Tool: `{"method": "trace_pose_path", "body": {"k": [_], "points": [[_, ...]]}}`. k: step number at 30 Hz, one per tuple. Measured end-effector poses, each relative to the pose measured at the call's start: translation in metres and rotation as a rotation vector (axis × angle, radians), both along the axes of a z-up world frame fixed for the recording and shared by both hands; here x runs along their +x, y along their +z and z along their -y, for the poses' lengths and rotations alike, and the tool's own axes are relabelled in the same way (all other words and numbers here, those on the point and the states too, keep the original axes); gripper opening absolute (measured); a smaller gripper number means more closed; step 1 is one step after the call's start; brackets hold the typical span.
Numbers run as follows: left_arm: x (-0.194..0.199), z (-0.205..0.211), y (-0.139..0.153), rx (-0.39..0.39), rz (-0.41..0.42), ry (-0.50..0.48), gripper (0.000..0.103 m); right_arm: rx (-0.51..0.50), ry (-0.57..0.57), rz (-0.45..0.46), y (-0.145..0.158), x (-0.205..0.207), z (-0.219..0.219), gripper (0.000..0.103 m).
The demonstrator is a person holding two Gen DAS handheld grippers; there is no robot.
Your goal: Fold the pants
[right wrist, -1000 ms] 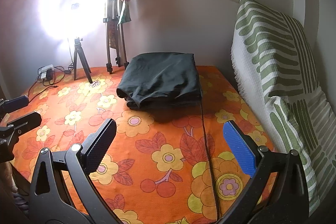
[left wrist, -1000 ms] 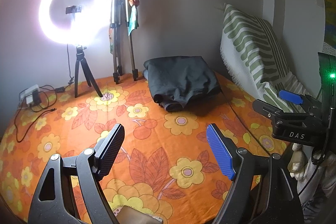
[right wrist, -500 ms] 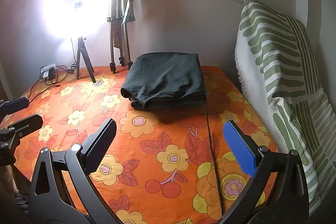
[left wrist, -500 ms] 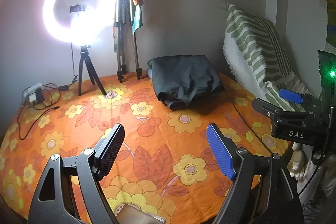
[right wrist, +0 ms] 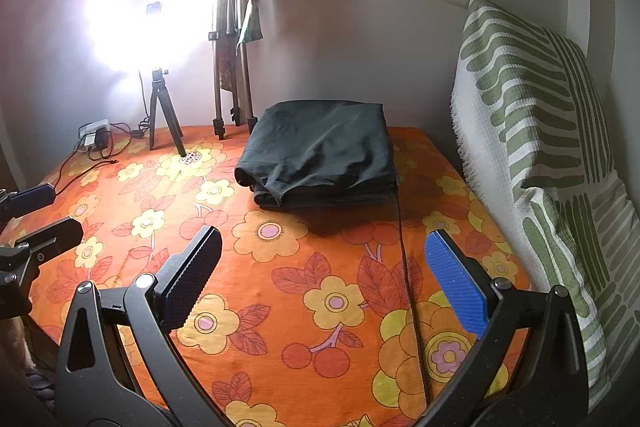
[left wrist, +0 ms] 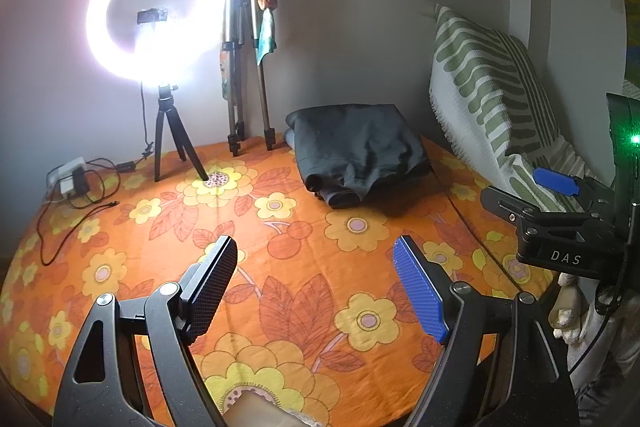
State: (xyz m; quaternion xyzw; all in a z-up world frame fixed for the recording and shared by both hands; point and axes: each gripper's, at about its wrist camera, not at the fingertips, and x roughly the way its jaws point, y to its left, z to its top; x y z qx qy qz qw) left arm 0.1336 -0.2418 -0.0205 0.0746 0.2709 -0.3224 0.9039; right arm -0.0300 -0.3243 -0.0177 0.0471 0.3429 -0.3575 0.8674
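The dark grey pants lie folded in a compact stack at the far side of the bed, near the wall; they also show in the right wrist view. My left gripper is open and empty, held above the orange flowered bedsheet, well short of the pants. My right gripper is open and empty too, above the sheet in front of the pants. The right gripper's body shows at the right edge of the left wrist view.
A lit ring light on a small tripod and a folded tall tripod stand at the back left. A power adapter with cables lies at the left. A green striped pillow leans at the right. A thin black cable runs across the sheet.
Both grippers have drawn back a little and shifted left; the pants stack sits slightly farther right in both views. Nothing was grasped or released.
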Motion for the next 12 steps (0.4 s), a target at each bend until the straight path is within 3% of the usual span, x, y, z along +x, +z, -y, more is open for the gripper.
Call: {"method": "trace_pose_path", "body": {"k": [12], "points": [[-0.0006,-0.0025,0.0009,-0.004,0.014,0.007,0.08,0.006,0.009,-0.001,-0.0017,0.0047,-0.0018,0.103]]}}
